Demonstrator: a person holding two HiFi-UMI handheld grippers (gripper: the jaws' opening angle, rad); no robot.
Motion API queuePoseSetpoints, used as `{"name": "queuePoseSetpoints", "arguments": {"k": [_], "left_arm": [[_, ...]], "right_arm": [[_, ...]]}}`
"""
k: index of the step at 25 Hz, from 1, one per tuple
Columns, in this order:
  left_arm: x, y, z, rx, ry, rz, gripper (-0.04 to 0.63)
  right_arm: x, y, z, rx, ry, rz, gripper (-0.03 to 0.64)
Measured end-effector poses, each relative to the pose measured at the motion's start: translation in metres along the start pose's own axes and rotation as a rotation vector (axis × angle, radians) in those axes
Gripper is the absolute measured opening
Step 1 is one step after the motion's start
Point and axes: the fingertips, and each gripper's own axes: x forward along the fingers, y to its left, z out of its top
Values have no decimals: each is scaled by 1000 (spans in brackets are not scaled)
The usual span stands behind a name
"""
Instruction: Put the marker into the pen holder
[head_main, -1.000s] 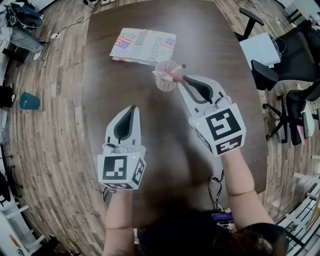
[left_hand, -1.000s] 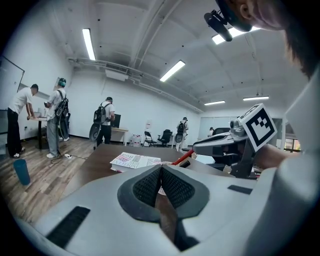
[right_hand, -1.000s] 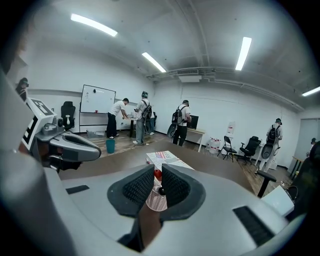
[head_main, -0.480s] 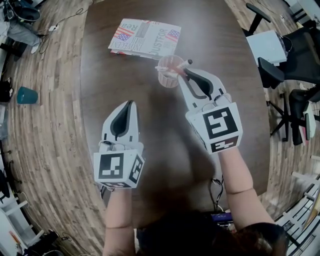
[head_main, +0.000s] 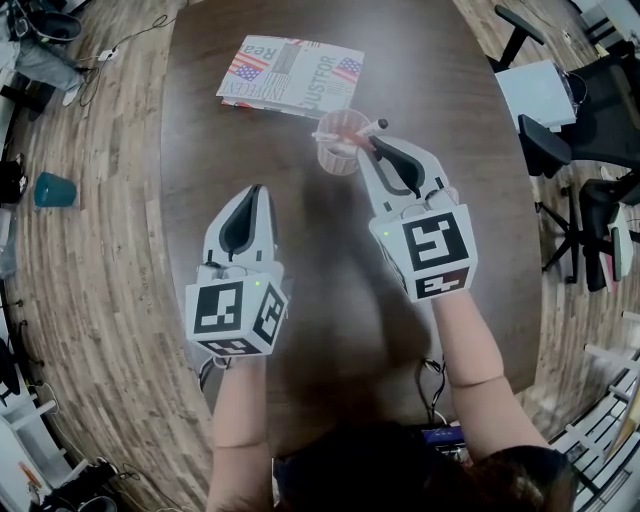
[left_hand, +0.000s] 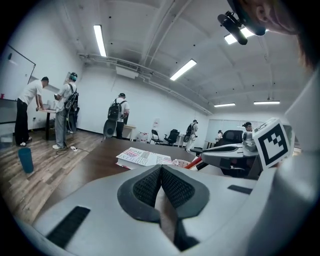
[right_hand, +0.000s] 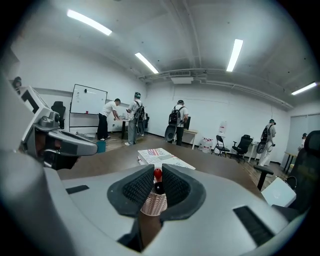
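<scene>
A clear, pinkish pen holder (head_main: 338, 144) stands on the dark wooden table (head_main: 300, 270). My right gripper (head_main: 377, 146) is at its right rim, shut on a red marker (head_main: 352, 136) whose black end (head_main: 383, 124) sticks out past the jaws. The marker slants over the holder's mouth. In the right gripper view the marker (right_hand: 158, 181) shows end-on between the pads, with the pen holder (right_hand: 152, 204) just below. My left gripper (head_main: 250, 196) hovers to the holder's lower left, shut and empty; its pads (left_hand: 161, 176) meet. From there the pen holder (left_hand: 180, 162) and marker (left_hand: 195, 162) show ahead.
A book with flag print (head_main: 291, 78) lies on the table beyond the pen holder. Office chairs (head_main: 590, 110) stand off the table's right edge. A teal cup (head_main: 54, 189) sits on the wooden floor at left. Several people (right_hand: 134, 117) stand far back in the room.
Little differs. My right gripper still holds the marker at the pen holder's rim, shifted only slightly. The left gripper stays where it was.
</scene>
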Motion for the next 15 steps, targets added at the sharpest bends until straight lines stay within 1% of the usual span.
{"name": "queuePoseSetpoints", "arguments": {"k": [5,8,11,15], "left_arm": [[8,-1,3,11,2,-2,26],[14,4,6,-3,-9,12,26],[14,7,12,-30,-20,19,26],[5,3,19,-21,-30,13,26]], "right_arm": [[-3,-5,2,9,-25,-24,73],[-6,-9,2,27,-41,-34,106],[-14,-9,3,46,-49,-54,106],[-30,-7,10,61,-64,-72,93]]}}
